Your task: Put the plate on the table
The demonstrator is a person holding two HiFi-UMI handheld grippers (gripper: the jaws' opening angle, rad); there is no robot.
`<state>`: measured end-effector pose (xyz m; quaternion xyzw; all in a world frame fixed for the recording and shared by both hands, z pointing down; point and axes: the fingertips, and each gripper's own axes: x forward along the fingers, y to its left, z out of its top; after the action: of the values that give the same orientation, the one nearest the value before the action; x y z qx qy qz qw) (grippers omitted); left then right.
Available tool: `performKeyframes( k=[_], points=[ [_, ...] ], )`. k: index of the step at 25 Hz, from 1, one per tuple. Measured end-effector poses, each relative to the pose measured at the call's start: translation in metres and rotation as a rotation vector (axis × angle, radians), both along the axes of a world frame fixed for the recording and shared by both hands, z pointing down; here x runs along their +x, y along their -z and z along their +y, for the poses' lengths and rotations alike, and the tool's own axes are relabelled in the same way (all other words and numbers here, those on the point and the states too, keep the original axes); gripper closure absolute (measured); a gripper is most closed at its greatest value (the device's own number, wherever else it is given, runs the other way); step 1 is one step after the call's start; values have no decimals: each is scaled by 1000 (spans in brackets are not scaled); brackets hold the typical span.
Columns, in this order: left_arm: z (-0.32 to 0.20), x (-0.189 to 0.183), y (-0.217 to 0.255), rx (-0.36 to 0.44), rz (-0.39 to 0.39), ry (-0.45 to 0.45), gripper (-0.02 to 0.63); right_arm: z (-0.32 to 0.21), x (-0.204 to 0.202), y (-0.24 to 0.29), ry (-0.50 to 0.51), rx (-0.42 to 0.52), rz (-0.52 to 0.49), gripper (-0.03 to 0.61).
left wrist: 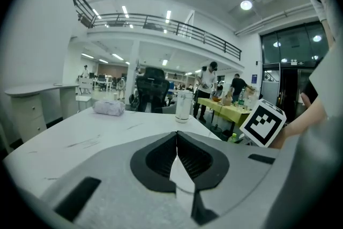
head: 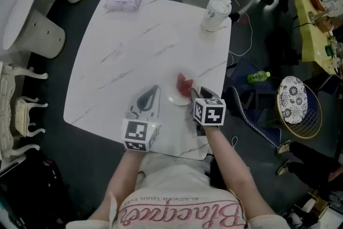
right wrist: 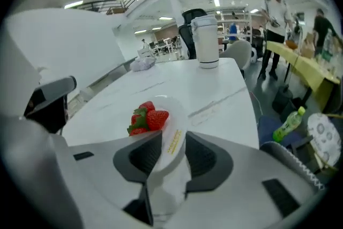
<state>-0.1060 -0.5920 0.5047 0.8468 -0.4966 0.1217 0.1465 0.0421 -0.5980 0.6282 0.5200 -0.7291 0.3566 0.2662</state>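
The right gripper (right wrist: pixel 173 137) stands spread around the rim of the small white plate (right wrist: pixel 174 109), probably because the white marble table (right wrist: pixel 214 88) carries it.

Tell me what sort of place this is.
Likely a large open-plan office hall: a railed mezzanine overhead, an office chair beyond the marble-look table, people standing by a yellow table.
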Motion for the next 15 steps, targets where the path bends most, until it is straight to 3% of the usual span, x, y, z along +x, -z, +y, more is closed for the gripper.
performKeyframes(
  k=[4, 9, 15],
  points=[
    [3, -4, -2, -6, -8, 2, 607, 1, 2, -9, 44, 9, 83, 442],
    [7, -5, -3, -6, -16, 5, 607, -4, 1, -4, 112, 90, 207, 430],
    [19, -8, 4, 17, -15, 18, 607, 1, 7, 18, 83, 181, 194, 431]
  ],
)
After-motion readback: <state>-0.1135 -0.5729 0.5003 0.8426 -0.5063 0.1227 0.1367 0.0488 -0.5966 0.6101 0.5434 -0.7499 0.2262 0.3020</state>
